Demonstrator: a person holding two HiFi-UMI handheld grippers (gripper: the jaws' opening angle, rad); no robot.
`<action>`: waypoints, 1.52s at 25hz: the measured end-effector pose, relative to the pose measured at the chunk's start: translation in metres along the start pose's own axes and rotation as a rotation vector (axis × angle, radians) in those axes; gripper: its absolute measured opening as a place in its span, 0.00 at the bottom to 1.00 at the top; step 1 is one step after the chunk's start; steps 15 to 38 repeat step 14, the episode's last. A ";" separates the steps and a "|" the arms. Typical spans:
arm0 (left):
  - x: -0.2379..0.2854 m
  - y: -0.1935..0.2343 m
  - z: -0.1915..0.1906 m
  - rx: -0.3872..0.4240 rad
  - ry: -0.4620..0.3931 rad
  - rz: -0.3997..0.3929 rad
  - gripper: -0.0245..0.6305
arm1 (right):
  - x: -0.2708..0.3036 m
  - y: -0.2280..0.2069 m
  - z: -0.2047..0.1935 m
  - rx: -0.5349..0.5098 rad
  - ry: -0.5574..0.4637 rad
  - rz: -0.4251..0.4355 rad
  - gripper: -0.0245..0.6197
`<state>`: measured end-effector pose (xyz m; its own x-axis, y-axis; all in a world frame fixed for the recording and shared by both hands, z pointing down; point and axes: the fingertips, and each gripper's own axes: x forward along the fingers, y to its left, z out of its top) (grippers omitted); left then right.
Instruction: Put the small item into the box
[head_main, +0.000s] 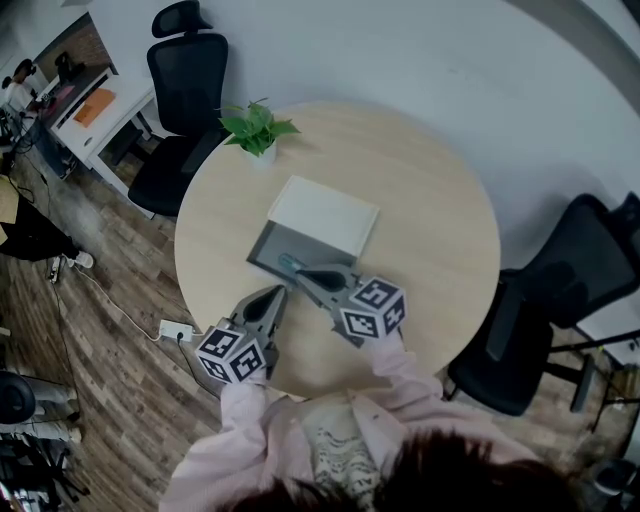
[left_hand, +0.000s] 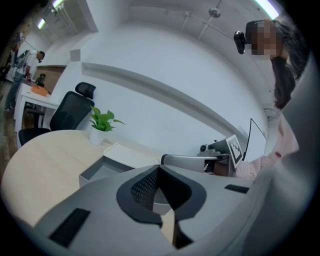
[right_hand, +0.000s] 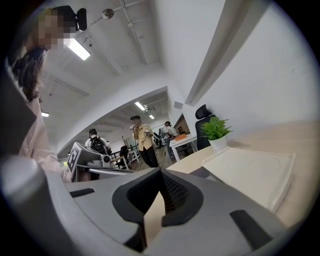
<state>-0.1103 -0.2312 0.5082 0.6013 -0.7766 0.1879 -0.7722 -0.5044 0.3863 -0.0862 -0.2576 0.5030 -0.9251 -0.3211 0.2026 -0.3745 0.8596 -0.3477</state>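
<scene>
On the round worktop (head_main: 430, 240) the grey box (head_main: 262, 250) lies near the centre, its white lid (head_main: 325, 215) covering the 1 o'clock half. A small teal item (head_main: 288, 262) shows in the open part, at the tip of the right hand-held gripper (head_main: 300, 272), whose jaws are together. The left hand-held gripper (head_main: 278, 293), jaws also together and empty, sits at the box's 6 o'clock. A potted plant (head_main: 256, 128) stands at 11 o'clock.

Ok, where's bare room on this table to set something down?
Bare: the tabletop right of the white lid, and the left strip below the potted plant. Crowded: the near side, where left gripper and right gripper sit at the open box.
</scene>
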 end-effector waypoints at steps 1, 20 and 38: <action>0.000 -0.001 0.000 0.002 -0.001 0.000 0.05 | -0.001 0.000 0.000 0.000 -0.002 0.001 0.03; -0.004 -0.007 -0.004 -0.003 -0.003 0.004 0.05 | -0.008 0.002 -0.010 0.000 0.008 0.003 0.03; -0.004 -0.007 -0.004 -0.003 -0.003 0.004 0.05 | -0.008 0.002 -0.010 0.000 0.008 0.003 0.03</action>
